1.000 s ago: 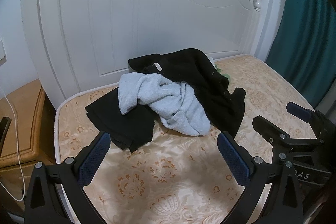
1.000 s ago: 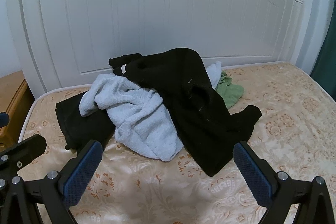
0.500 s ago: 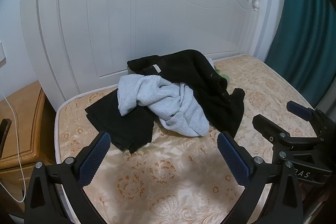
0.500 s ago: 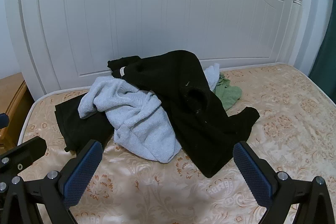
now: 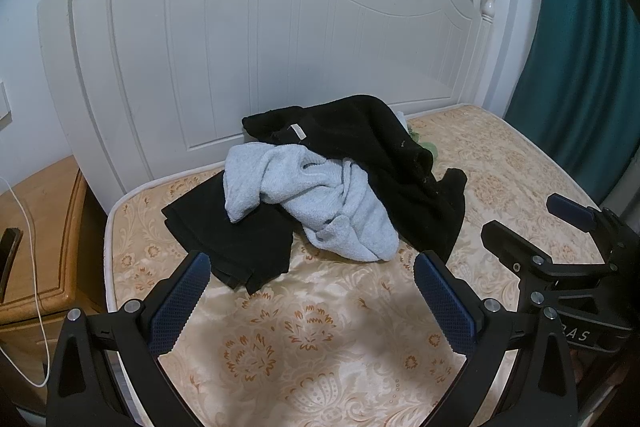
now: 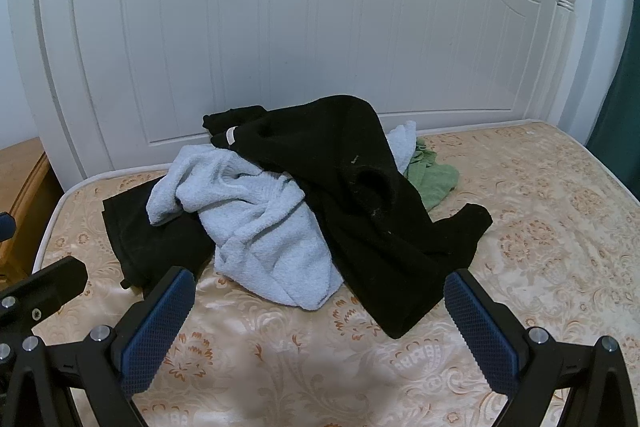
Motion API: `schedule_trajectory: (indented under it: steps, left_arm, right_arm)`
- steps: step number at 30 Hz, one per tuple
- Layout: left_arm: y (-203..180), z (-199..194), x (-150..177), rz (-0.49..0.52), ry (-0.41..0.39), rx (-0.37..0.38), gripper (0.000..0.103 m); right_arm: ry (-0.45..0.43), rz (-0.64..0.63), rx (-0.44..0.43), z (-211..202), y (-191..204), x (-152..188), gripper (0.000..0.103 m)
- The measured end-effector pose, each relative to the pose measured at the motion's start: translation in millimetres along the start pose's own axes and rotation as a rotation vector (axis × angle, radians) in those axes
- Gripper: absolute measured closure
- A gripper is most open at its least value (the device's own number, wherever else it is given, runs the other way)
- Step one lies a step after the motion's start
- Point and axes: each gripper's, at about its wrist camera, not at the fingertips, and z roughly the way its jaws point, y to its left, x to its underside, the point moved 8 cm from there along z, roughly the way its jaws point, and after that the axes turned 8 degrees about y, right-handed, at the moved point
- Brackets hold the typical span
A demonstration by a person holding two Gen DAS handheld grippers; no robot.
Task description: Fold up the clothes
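A heap of clothes lies on the mattress (image 5: 320, 339) near the headboard. A light blue fleece garment (image 5: 316, 199) (image 6: 264, 227) lies crumpled in the middle. A black top (image 5: 384, 155) (image 6: 360, 187) is draped over its right side. A flat black garment (image 5: 232, 231) (image 6: 156, 239) lies under its left. A green garment (image 6: 434, 177) peeks out behind on the right. My left gripper (image 5: 308, 291) is open and empty, short of the heap. My right gripper (image 6: 320, 307) is open and empty, just in front of the heap; it also shows in the left wrist view (image 5: 532, 227).
A white carved headboard (image 5: 304, 39) stands right behind the clothes. A wooden nightstand (image 5: 36, 239) with a white cable (image 5: 32, 267) is beside the bed on the left. A teal curtain (image 5: 584, 67) hangs on the right. The mattress has a beige floral cover.
Both grippers have edged slightly closer to the heap and tilted a little downward. The clothes have not moved, and both grippers stay open.
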Motion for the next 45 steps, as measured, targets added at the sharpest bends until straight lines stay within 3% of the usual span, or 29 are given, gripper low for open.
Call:
schedule_trajectory:
  steps: [45]
  left_arm:
    - [2.1,8.7,2.4,-0.001,0.023,0.002,0.000]
  right_arm:
    - [0.026,-0.014,0.022,8.8,2.4,3.0,0.000]
